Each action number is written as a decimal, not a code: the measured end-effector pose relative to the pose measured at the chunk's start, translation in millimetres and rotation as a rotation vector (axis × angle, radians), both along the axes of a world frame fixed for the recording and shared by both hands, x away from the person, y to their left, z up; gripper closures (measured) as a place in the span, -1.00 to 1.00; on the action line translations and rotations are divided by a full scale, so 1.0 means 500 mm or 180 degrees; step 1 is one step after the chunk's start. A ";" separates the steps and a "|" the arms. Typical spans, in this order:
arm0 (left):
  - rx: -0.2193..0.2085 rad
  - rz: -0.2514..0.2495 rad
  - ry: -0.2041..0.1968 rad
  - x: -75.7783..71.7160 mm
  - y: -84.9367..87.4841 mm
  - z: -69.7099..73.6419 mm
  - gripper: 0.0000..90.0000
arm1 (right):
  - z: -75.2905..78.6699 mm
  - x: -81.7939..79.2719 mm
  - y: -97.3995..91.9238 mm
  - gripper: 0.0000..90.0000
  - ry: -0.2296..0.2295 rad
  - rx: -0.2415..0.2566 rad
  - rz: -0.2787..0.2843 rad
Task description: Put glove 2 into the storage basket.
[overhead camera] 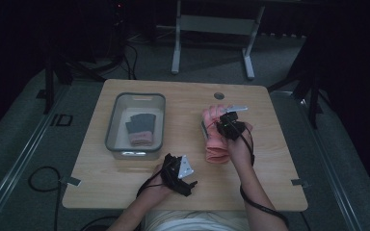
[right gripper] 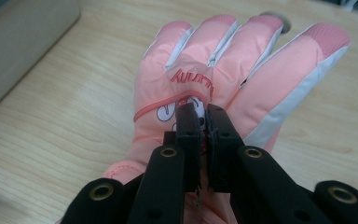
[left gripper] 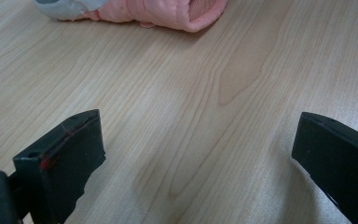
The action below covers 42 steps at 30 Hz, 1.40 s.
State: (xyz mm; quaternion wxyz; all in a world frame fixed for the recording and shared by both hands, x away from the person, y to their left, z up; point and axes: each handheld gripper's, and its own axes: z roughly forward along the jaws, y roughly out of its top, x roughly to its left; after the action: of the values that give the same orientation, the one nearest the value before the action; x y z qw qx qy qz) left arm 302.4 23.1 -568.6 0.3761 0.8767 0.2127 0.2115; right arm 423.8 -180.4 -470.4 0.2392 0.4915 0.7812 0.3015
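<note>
Right gripper view: hand-held gripper (right gripper: 204, 122) pinching glove (right gripper: 205, 74)

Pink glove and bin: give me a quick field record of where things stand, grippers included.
pink glove: lies flat on the table, fingers pointing away from the person
right gripper: shut on a pinch of the pink glove's back fabric
left gripper: open, nothing between the jaws, low over bare wood near the glove's cuff
bin: clear, left of the pink glove, apart from it
bin contents: second glove, dark with a pink cuff
</note>
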 end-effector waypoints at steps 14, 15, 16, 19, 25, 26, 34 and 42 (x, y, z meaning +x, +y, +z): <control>0.0034 -0.0017 0.0008 0.000 -0.001 -0.001 -0.96 | -0.041 0.009 -0.008 0.83 0.0210 0.0025 0.0132; 0.0034 -0.0018 0.0010 0.000 -0.001 -0.001 -0.96 | -0.041 0.010 -0.009 0.81 0.0214 0.0032 0.0143; 0.0036 -0.0017 0.0007 0.000 -0.002 -0.001 -0.96 | -0.042 0.011 -0.010 0.79 0.0216 0.0027 0.0158; 0.0041 -0.0016 0.0007 0.000 -0.002 -0.001 -0.96 | -0.043 0.013 -0.008 0.69 0.0208 0.0029 0.0190; 0.0039 -0.0013 0.0024 0.000 -0.001 -0.001 -0.96 | -0.017 0.002 -0.011 0.38 0.0099 0.0079 0.0263; 0.0029 -0.0017 0.0027 0.000 -0.001 -0.001 -0.96 | -0.011 0.000 -0.013 0.33 0.0069 0.0093 0.0301; -0.0003 0.0003 0.0041 0.000 -0.003 -0.001 -0.96 | 0.014 -0.010 -0.042 -0.25 0.0031 0.0319 0.0428; -0.0028 0.0024 0.0067 0.002 -0.002 0.006 -0.96 | 0.028 -0.017 -0.080 -0.62 0.0018 0.0642 0.0539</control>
State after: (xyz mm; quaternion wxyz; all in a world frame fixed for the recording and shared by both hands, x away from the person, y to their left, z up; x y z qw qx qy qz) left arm 303.2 21.8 -565.6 0.3769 0.8764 0.2209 0.2027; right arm 415.5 -220.4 -456.3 0.1601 0.4461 0.7863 0.3962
